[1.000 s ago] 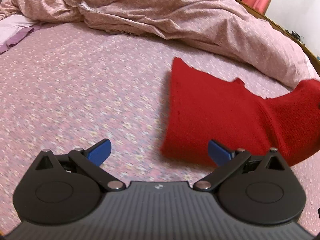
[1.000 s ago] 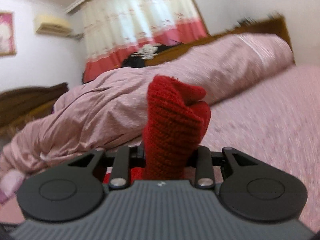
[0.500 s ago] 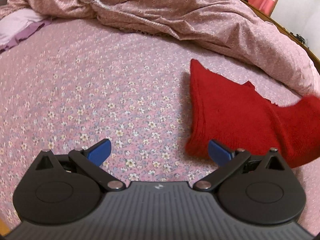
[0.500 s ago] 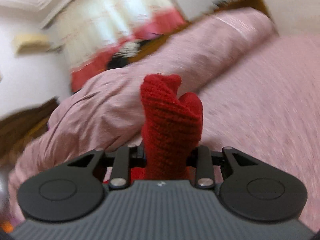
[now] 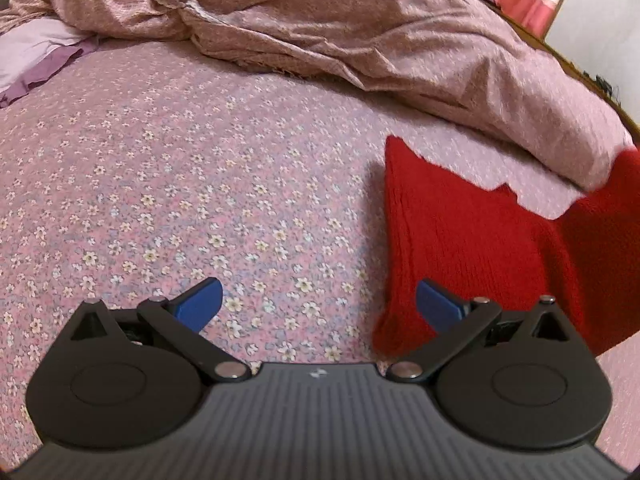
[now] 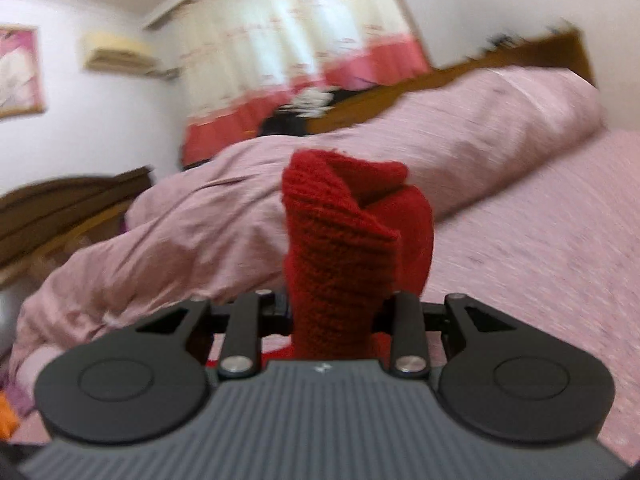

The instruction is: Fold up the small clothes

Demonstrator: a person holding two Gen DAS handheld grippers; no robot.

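Observation:
A red knitted garment (image 5: 472, 248) lies on the flowered pink bedsheet (image 5: 180, 184) at the right of the left wrist view, its right end lifted off the bed. My left gripper (image 5: 318, 304) is open and empty, low over the sheet at the garment's near left corner; its right blue fingertip (image 5: 438, 306) is over the red edge. My right gripper (image 6: 334, 312) is shut on a bunched end of the red garment (image 6: 344, 236), which stands up between its jaws and hides the fingertips.
A crumpled pink duvet (image 5: 360, 28) is piled along the far side of the bed. A purple cloth (image 5: 36, 56) lies at the far left. A wooden headboard (image 6: 500, 56), red-and-cream curtains (image 6: 304, 56) and white walls lie beyond.
The left gripper's view has shifted so the red garment sits further right. The right gripper has swung about, still holding the garment's end.

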